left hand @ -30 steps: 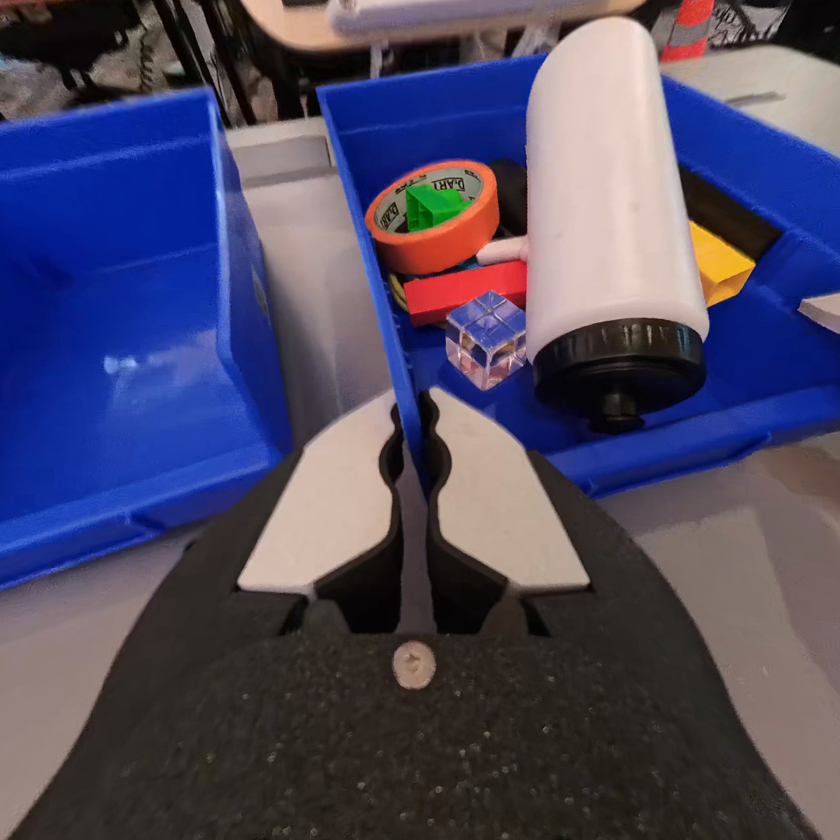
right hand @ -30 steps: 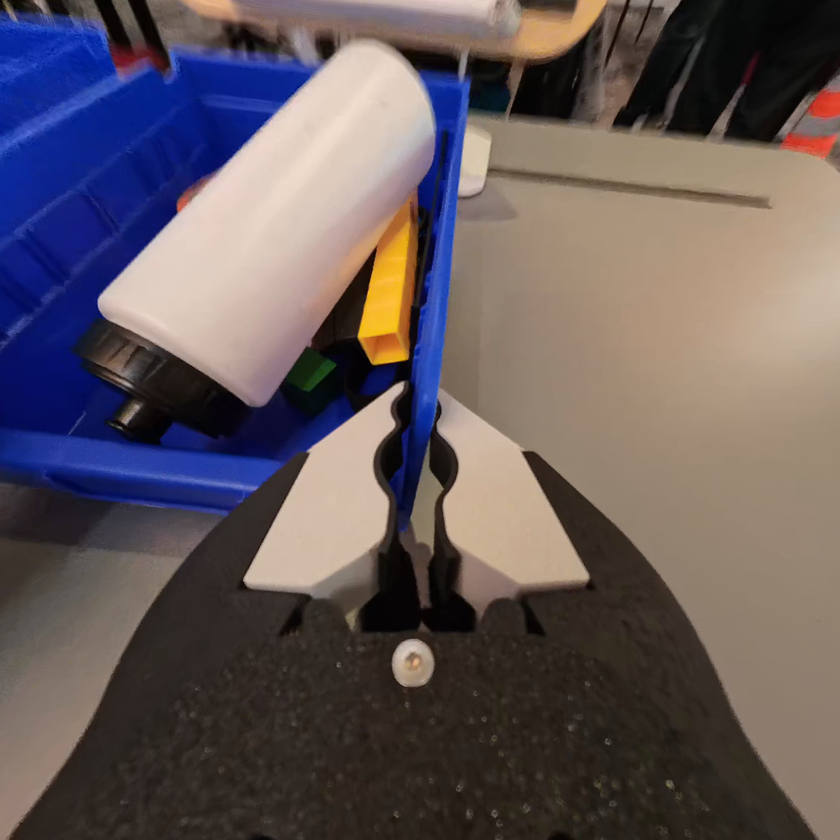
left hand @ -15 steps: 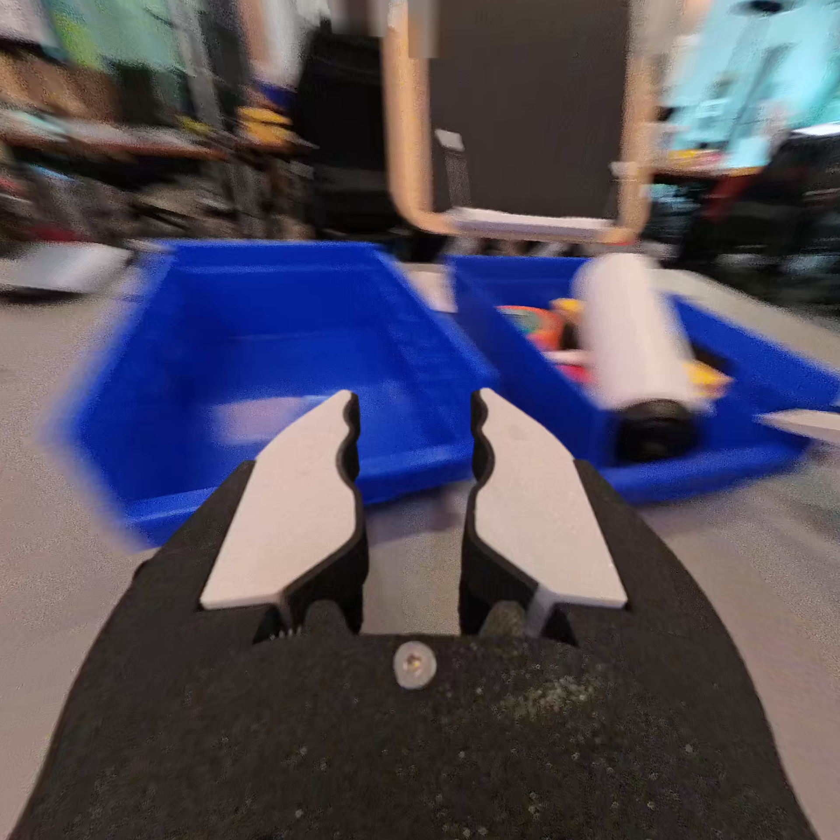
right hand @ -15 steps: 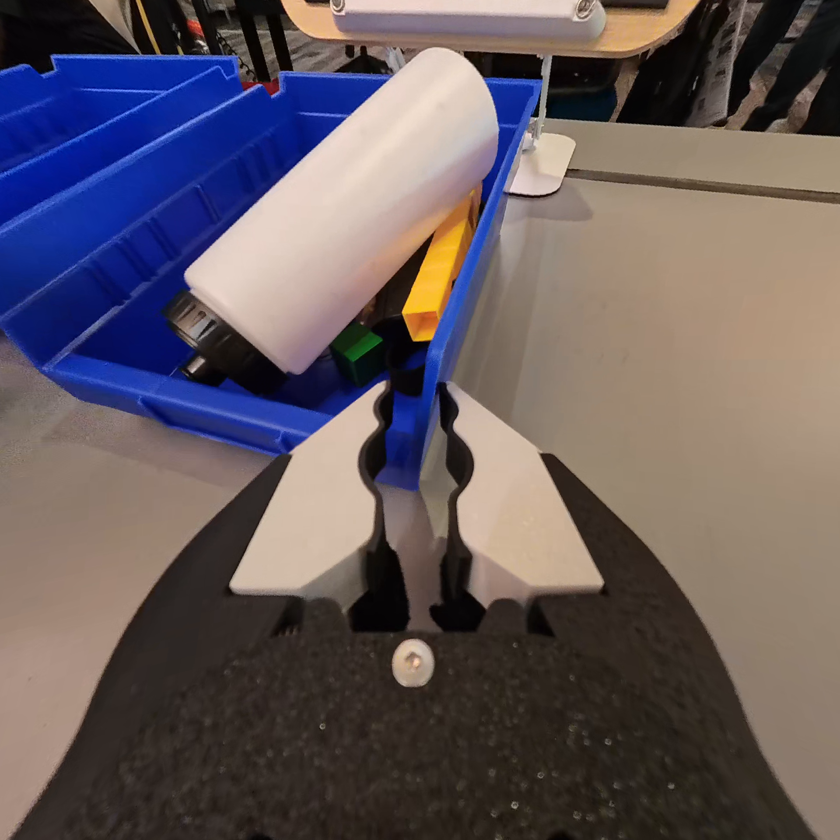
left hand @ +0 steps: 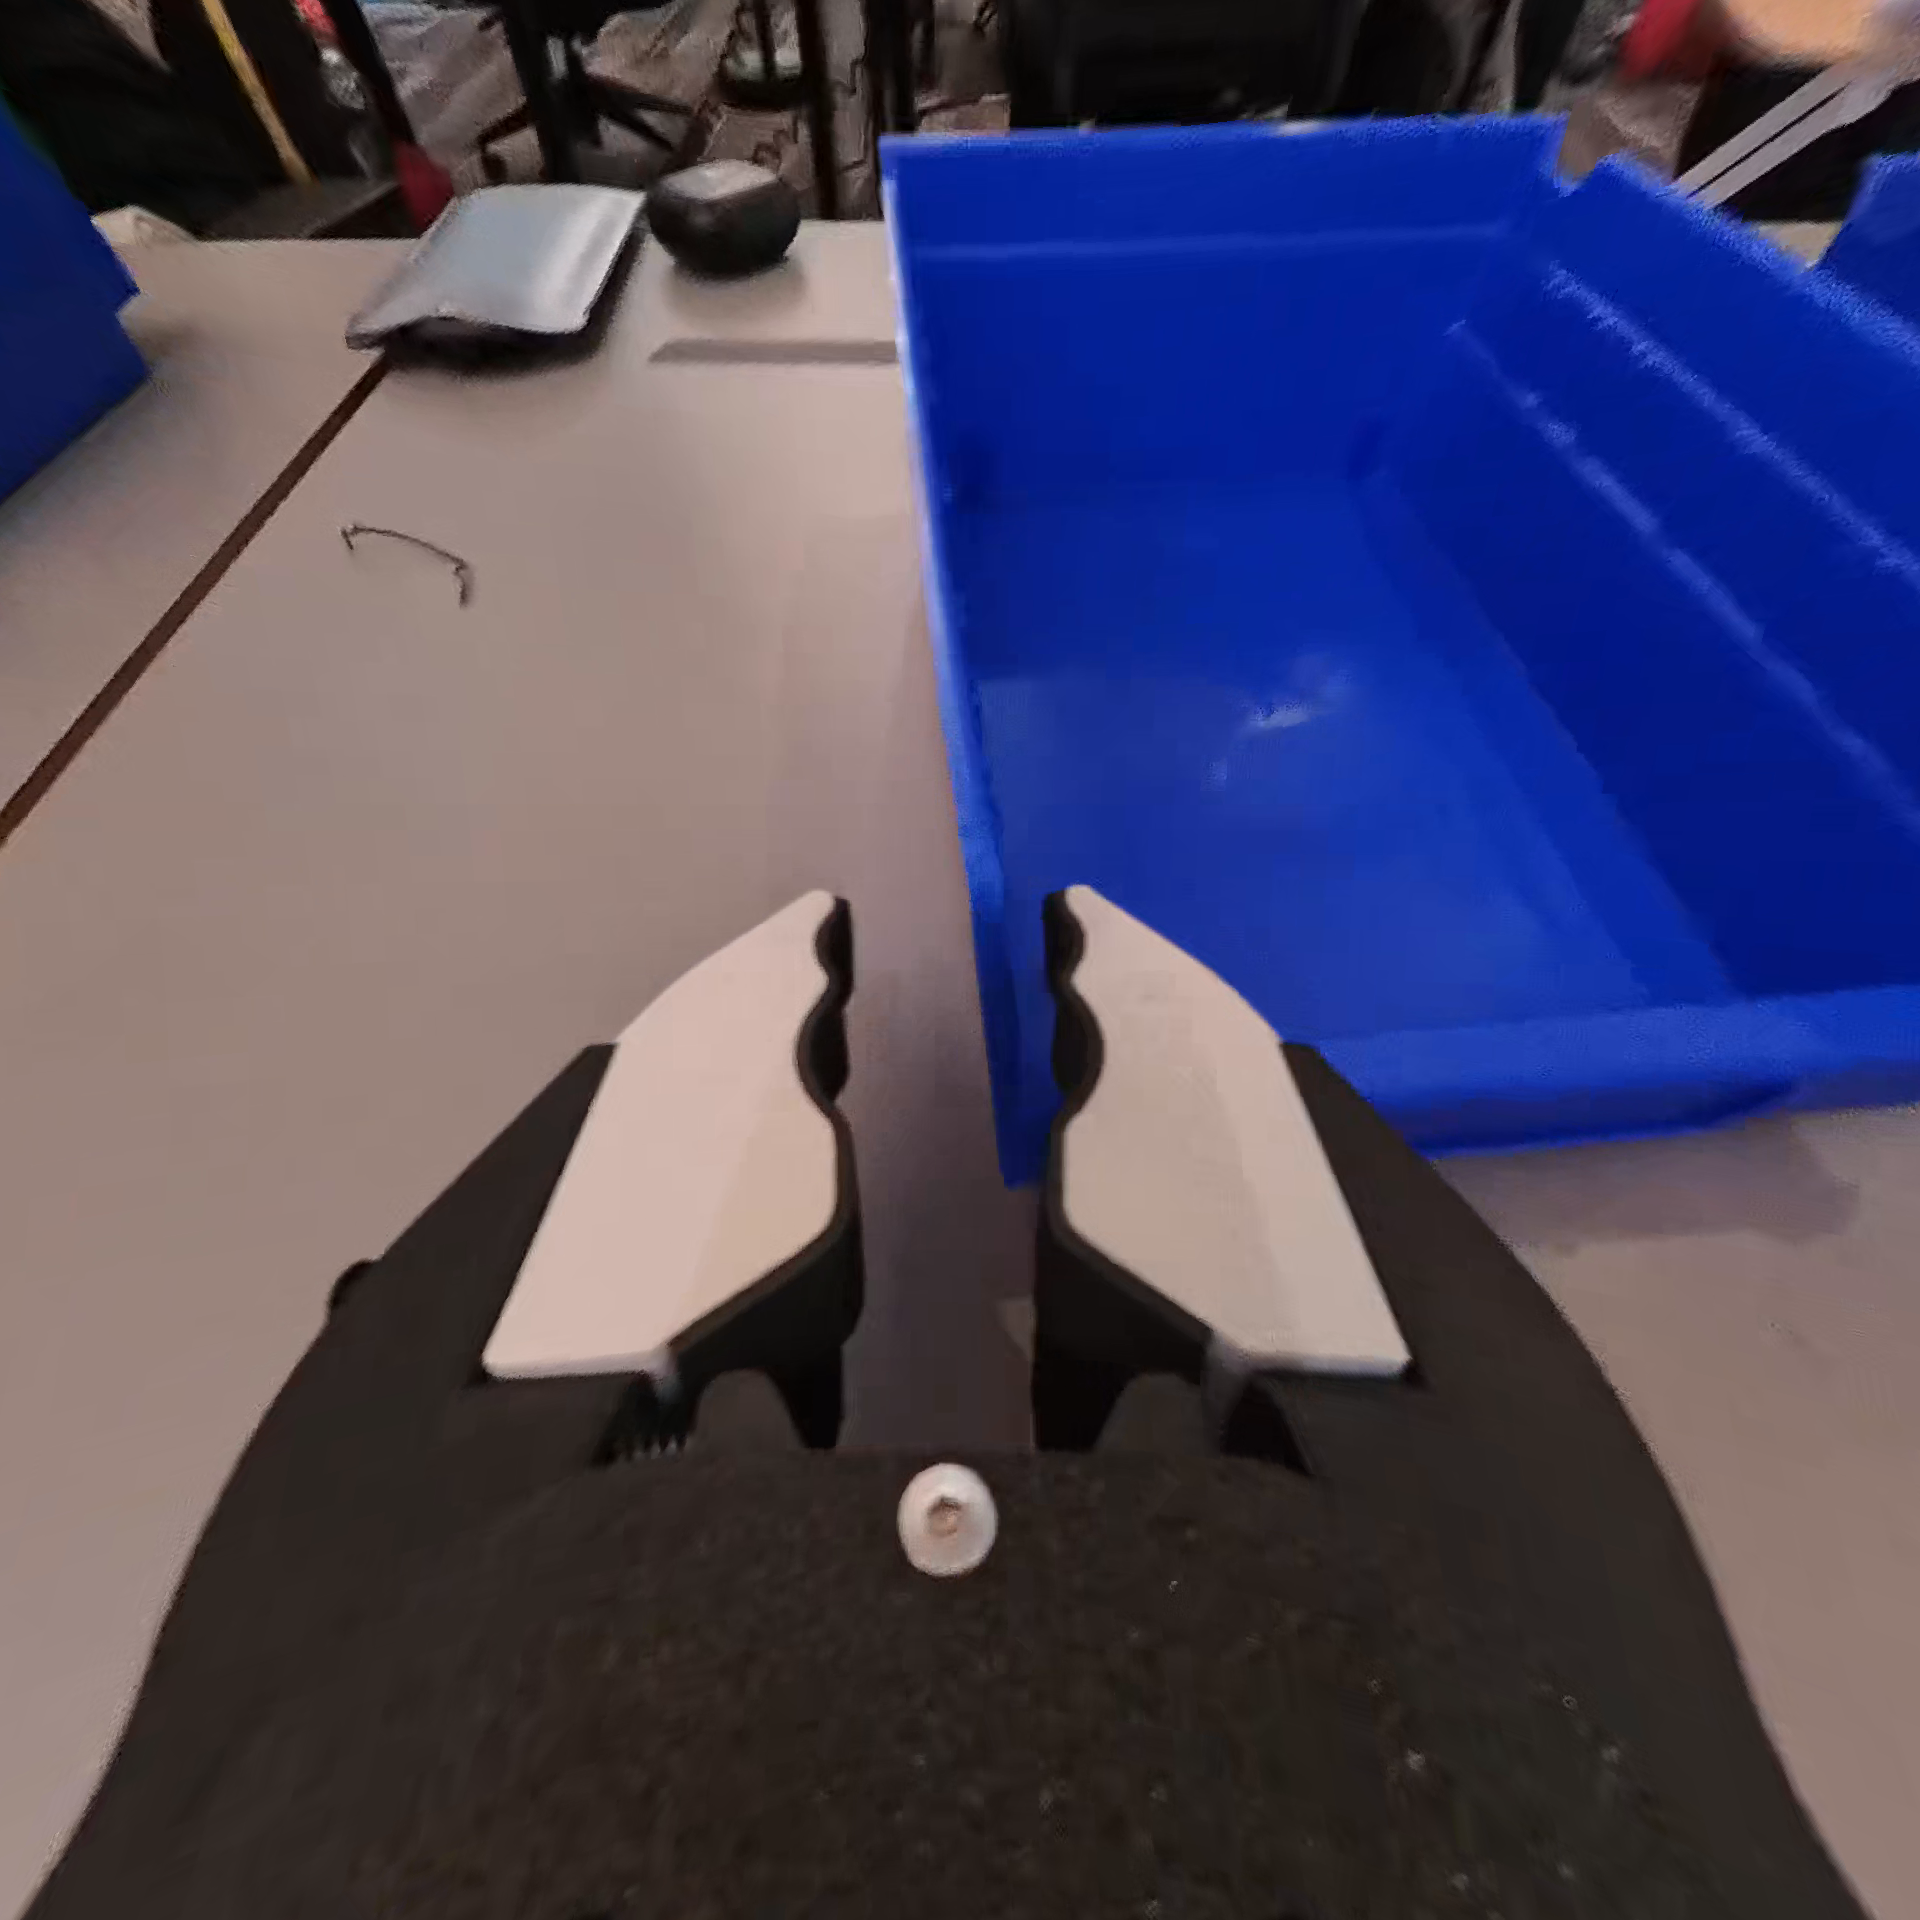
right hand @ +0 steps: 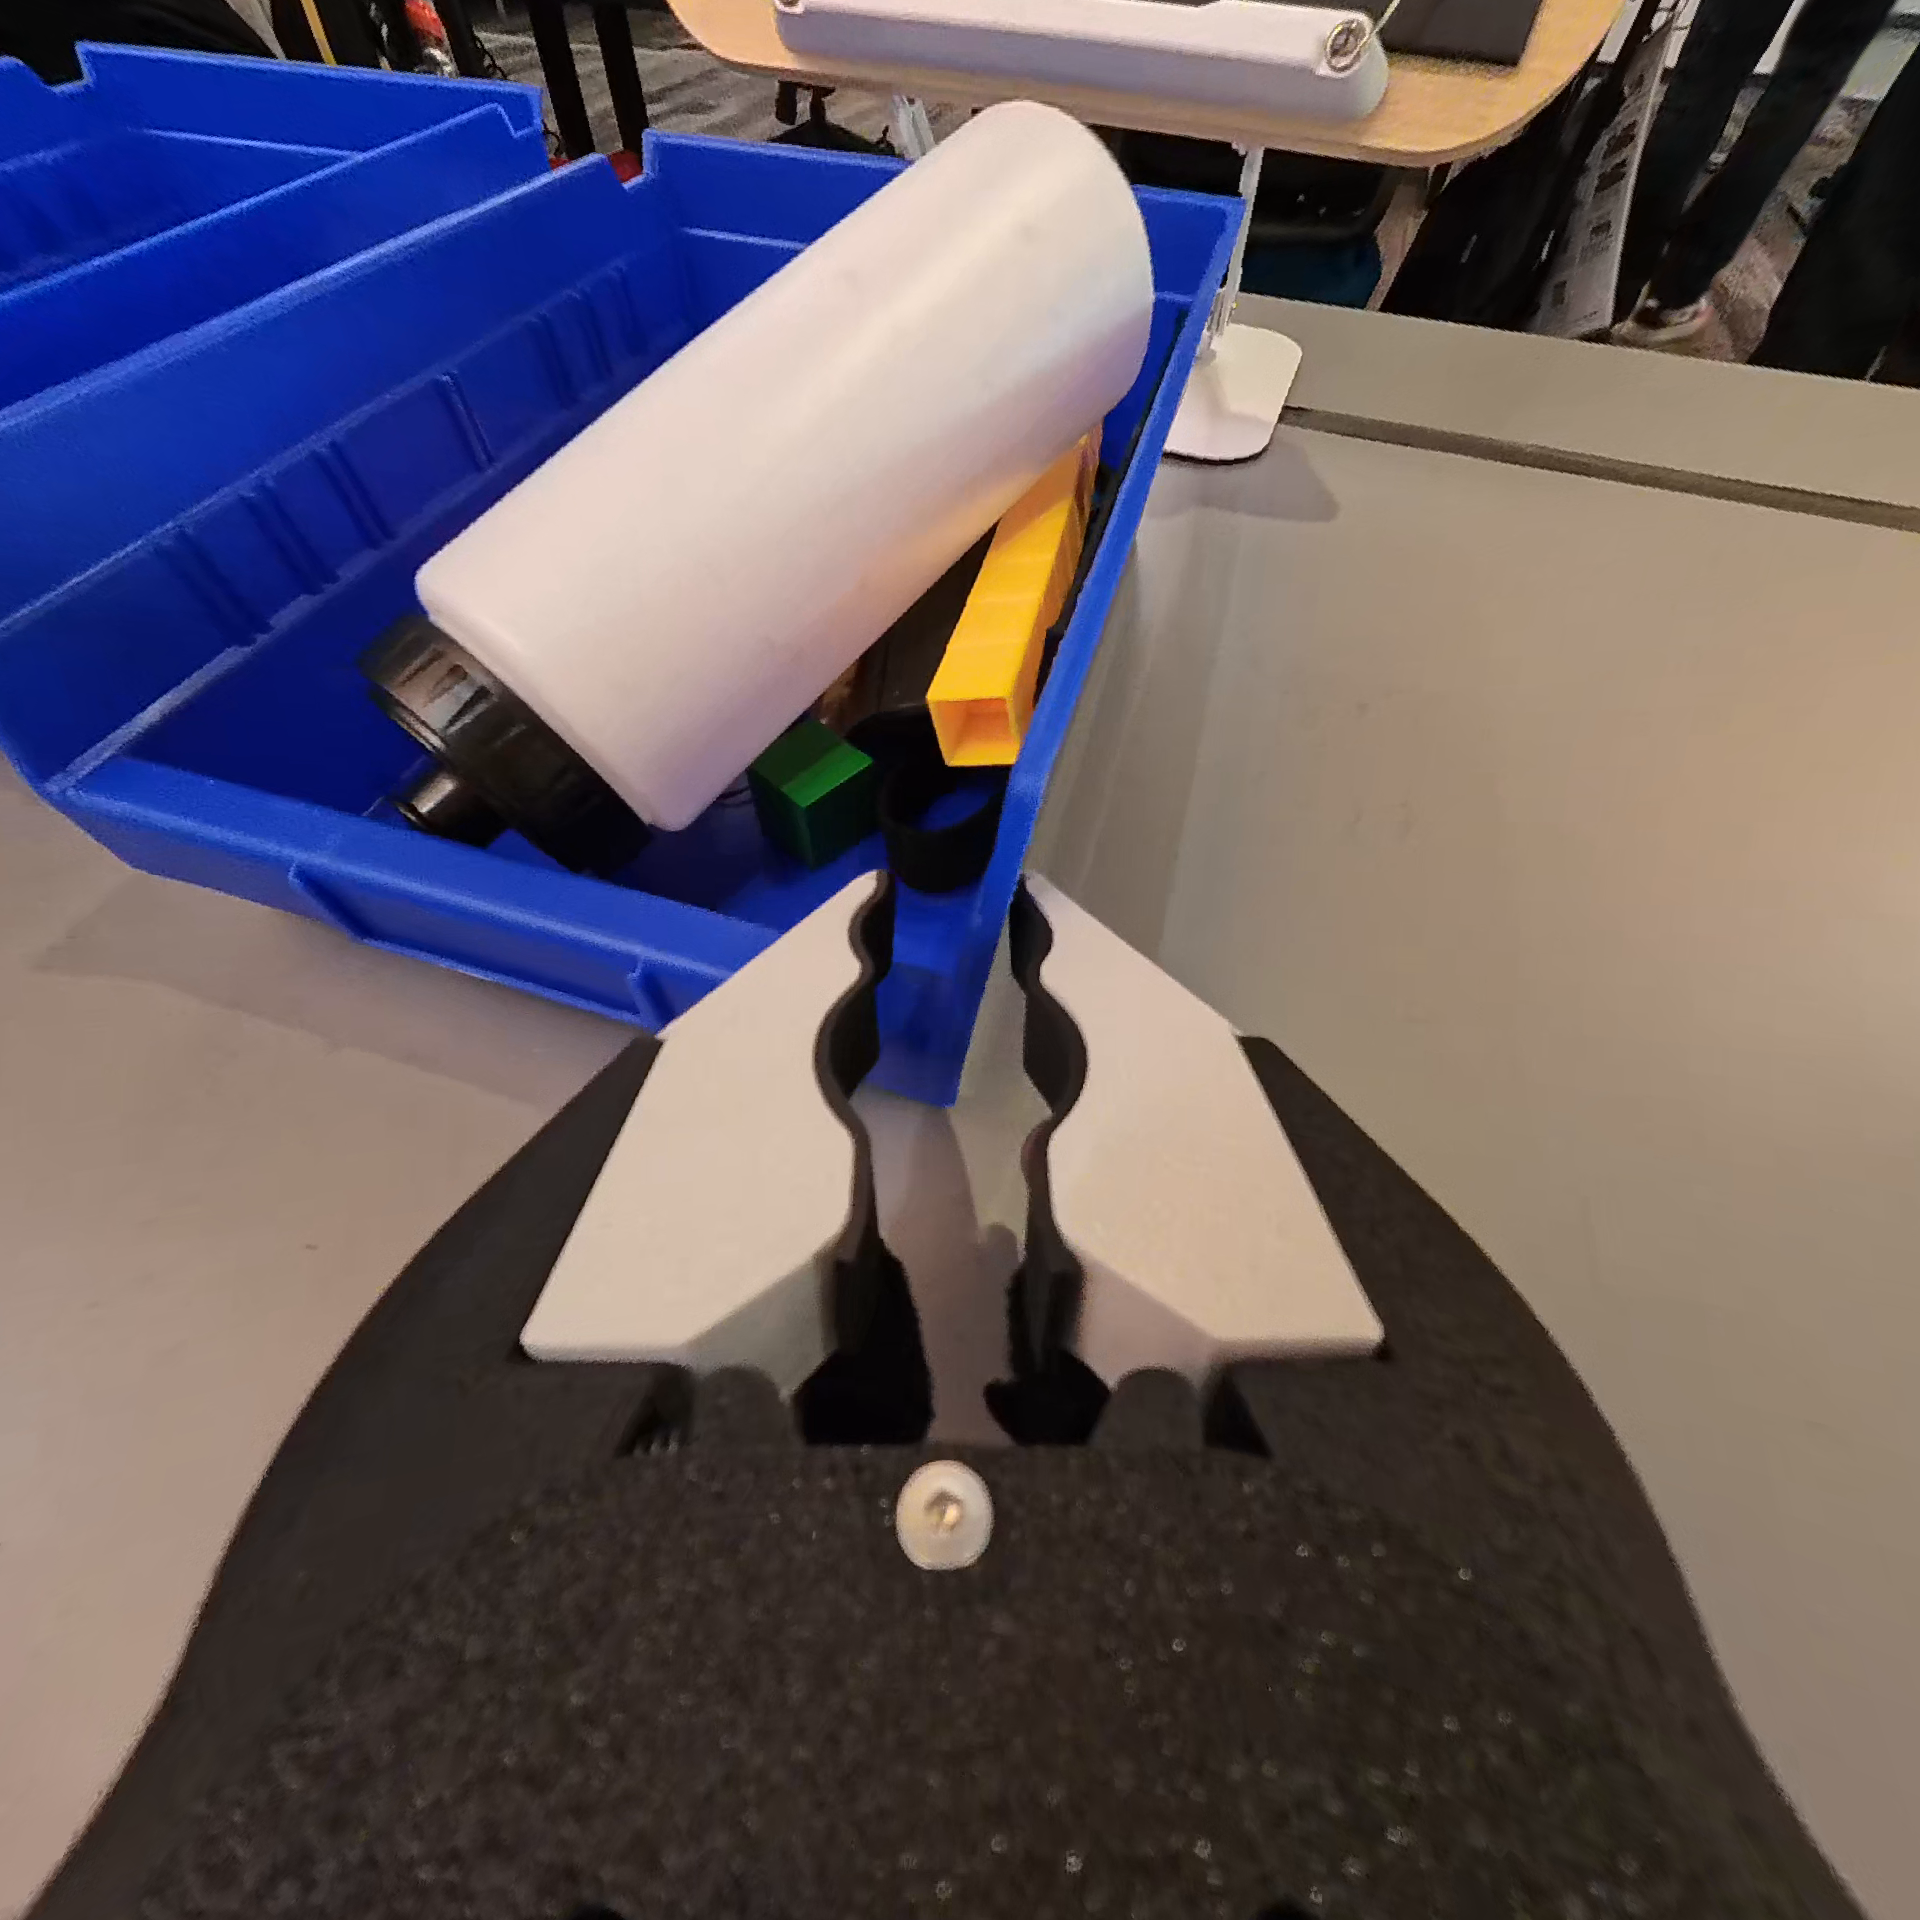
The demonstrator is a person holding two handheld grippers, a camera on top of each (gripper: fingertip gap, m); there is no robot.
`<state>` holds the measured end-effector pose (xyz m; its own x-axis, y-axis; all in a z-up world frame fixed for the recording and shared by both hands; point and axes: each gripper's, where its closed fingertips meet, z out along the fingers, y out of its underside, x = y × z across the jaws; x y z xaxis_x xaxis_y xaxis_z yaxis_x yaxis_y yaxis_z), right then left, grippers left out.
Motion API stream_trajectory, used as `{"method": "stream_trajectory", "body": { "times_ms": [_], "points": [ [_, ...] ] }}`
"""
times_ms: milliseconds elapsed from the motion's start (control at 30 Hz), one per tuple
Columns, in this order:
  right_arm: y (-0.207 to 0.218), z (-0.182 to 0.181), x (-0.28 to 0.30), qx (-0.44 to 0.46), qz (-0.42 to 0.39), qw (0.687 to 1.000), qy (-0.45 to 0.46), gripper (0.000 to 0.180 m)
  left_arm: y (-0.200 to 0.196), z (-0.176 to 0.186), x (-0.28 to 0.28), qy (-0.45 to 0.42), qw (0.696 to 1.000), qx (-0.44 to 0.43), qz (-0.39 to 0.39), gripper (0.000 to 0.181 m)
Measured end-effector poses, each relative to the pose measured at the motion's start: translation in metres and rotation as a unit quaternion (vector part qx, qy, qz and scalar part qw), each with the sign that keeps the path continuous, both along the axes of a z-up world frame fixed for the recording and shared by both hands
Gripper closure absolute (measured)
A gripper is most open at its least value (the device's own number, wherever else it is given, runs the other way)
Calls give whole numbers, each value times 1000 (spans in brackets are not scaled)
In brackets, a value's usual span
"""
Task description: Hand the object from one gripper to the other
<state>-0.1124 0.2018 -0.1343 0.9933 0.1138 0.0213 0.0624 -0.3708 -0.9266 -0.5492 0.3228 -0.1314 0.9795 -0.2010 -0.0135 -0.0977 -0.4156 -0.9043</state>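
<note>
My left gripper [left hand: 945,904] is open and empty, low over the grey table. Its fingertips straddle the front left corner of an empty blue bin [left hand: 1455,260]. My right gripper [right hand: 951,888] is open, its fingertips on either side of the front right corner of a second blue bin [right hand: 312,582]. That bin holds a white bottle with a black cap [right hand: 790,468] lying tilted, a yellow block [right hand: 1013,634], a green block [right hand: 816,790] and a black ring [right hand: 935,831]. Neither gripper holds an object.
A dark pouch [left hand: 499,270], a black round case [left hand: 722,213] and a thin bent wire [left hand: 405,545] lie on the table to the left. Another blue bin [left hand: 52,312] stands at the far left. A white stand base [right hand: 1231,390] sits behind the full bin. The left gripper's tips are roughly 45 cm from the right gripper's.
My left gripper let go of the full bin's left wall, opened and swung left to the empty bin's corner. My right gripper loosened from the full bin's right wall and drew back a little.
</note>
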Motion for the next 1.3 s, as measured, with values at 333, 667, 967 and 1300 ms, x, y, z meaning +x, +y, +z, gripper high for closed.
{"method": "stream_trajectory", "body": {
  "times_ms": [333, 667, 967, 1300],
  "points": [
    [-24, 27, -12, 41, -31, 998, -33, 141, -15, -5, 4, 8, 999, -27, -20, 178],
    [-73, 56, -232, 56, 176, 983, -6, 134, -77, -6, -3, 18, 998, -62, 13, 178],
    [-26, 12, -272, 32, 110, 993, -29, 126, -166, -5, -23, 32, 999, -42, 5, 178],
    [-36, 51, -264, 79, 97, 992, -18, 175, -186, 25, -17, 50, 998, 36, 20, 177]
  ]
}}
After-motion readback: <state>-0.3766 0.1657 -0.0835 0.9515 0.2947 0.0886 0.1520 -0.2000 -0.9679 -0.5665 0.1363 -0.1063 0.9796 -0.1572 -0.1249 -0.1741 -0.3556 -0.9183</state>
